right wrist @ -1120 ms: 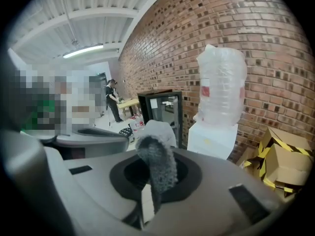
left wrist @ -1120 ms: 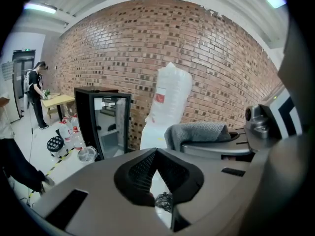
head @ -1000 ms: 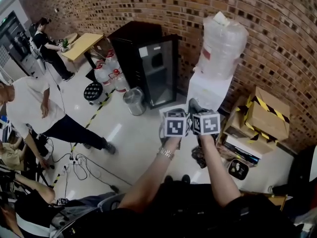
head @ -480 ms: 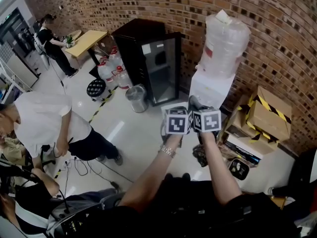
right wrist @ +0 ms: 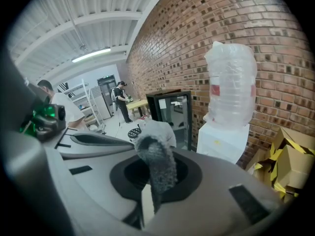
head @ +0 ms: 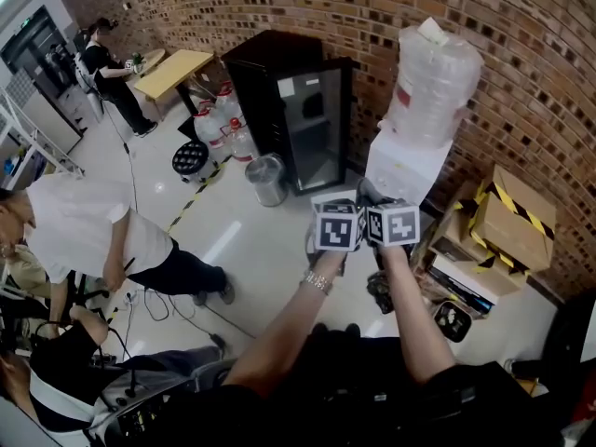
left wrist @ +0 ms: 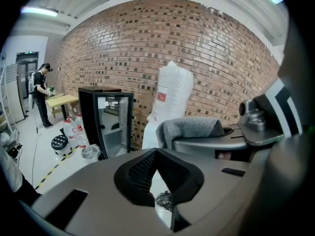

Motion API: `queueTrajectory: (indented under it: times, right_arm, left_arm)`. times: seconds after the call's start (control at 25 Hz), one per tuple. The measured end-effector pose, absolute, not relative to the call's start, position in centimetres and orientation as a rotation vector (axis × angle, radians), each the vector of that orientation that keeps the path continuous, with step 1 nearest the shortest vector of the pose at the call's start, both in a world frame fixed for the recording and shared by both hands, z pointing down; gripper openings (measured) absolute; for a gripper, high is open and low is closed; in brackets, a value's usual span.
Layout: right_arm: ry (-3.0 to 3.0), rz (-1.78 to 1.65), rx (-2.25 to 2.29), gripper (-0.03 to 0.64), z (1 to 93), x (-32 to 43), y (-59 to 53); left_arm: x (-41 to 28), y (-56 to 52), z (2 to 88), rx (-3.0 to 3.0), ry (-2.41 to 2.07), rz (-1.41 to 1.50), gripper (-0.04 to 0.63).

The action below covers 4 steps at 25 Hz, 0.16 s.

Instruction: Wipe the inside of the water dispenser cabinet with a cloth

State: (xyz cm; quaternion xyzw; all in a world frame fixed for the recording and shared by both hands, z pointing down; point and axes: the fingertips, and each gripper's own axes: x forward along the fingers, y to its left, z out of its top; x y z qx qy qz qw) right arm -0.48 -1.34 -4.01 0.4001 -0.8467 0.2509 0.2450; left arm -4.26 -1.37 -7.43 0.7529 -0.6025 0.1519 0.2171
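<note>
Against the brick wall, at the floor's edge, the dispenser (head: 402, 168) waited as 2 grippers hung before it. The right gripper (right wrist: 150, 195) pinched a grey cloth (right wrist: 156, 163), seemingly ready for the cabinet. The left gripper (left wrist: 156, 156), jaws pressed together, held nothing.

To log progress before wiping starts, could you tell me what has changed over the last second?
The person in the white shirt has shifted and bent forward; the head view has swung slightly left. Both grippers remain side by side before the water dispenser: the right gripper still clamps the grey cloth, the left gripper stays shut and empty. Nothing taken or released.
</note>
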Motion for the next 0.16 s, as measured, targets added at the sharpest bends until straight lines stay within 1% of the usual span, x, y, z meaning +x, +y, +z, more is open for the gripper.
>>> queueTrajectory:
  times: [0.16]
  right_arm:
    - [-2.325, 0.685, 1.067, 0.020, -4.16, -1.37, -1.13]
  left_arm:
    - [-5.18, -1.03, -6.80, 2.051, -1.677, 0.439, 0.002]
